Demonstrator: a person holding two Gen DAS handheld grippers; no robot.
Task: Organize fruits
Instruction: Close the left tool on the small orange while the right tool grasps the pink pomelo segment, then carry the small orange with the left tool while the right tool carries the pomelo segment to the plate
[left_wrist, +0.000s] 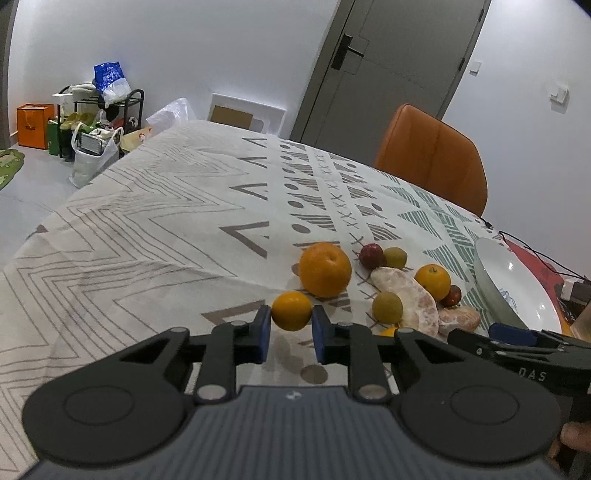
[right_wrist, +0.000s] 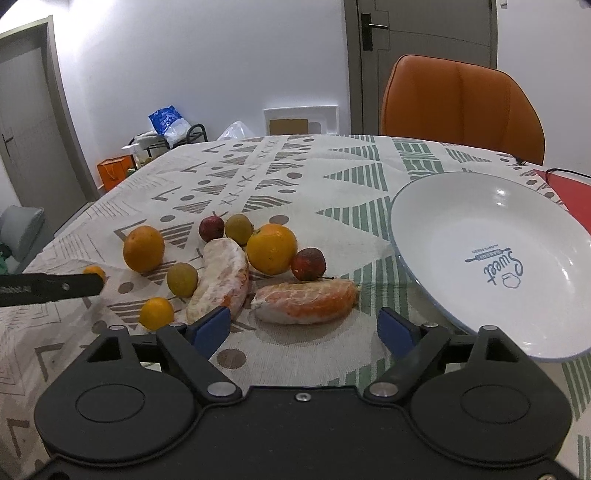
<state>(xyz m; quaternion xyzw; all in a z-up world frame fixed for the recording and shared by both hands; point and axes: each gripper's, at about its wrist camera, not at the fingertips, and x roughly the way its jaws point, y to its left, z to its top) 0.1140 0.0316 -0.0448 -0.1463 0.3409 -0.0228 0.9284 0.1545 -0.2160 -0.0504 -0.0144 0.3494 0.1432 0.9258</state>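
Note:
My left gripper (left_wrist: 291, 316) has its two pads on either side of a small orange citrus (left_wrist: 291, 311), touching it on the patterned tablecloth; it shows partly hidden behind the left gripper's finger in the right wrist view (right_wrist: 94, 272). A large orange (left_wrist: 325, 269) lies just beyond. My right gripper (right_wrist: 304, 325) is open and empty, just short of a peeled pomelo segment (right_wrist: 304, 301). A second peeled segment (right_wrist: 221, 278), another orange (right_wrist: 271, 249), two red fruits, green fruits and a small citrus (right_wrist: 156, 313) lie nearby. The white plate (right_wrist: 491, 221) is empty at the right.
An orange chair (right_wrist: 461, 107) stands behind the table's far edge. A red mat with a black cable (left_wrist: 535, 254) lies beyond the plate. Bags and a rack (left_wrist: 92, 122) stand on the floor at the far left.

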